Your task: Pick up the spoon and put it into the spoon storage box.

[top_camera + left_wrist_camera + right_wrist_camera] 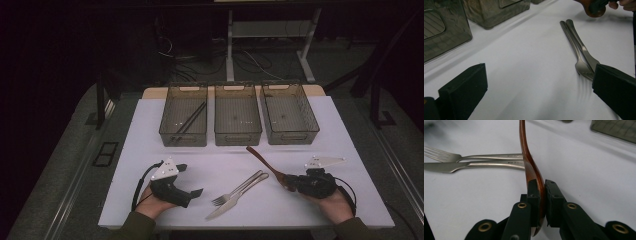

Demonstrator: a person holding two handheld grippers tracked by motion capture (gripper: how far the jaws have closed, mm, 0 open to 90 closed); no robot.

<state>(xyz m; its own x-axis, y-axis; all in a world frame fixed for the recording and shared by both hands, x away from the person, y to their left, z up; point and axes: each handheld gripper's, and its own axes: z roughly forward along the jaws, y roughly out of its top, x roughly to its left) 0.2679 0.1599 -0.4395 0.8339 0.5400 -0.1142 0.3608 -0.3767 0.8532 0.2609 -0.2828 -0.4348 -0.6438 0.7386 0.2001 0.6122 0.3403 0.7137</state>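
From the high view I see my right gripper (292, 182) at the near right of the white surface (350, 145), pinching the bowl end of the wooden spoon (265, 161). The spoon's handle runs up and left toward the gap between the middle bin (238, 134) and the right bin (291, 134). My left gripper (187, 180) rests at the near left with its jaws spread and nothing between them. A fork (239, 188) and knife (235, 199) lie side by side between the two grippers. The left bin (184, 136) holds dark chopsticks (189, 121).

In the left gripper view the jaws stand wide apart over bare surface, the fork's tines (584, 70) just beside the right jaw, and the spoon's bowl (594, 11) sits far off at the top edge.

The right gripper view gives what the others hide: the spoon (530, 162) stands on edge, its bowl clamped between the pads (533, 192), with the fork and knife handles passing just behind it.

Open surface lies between the cutlery and the bins; the near edge is close to both hands.
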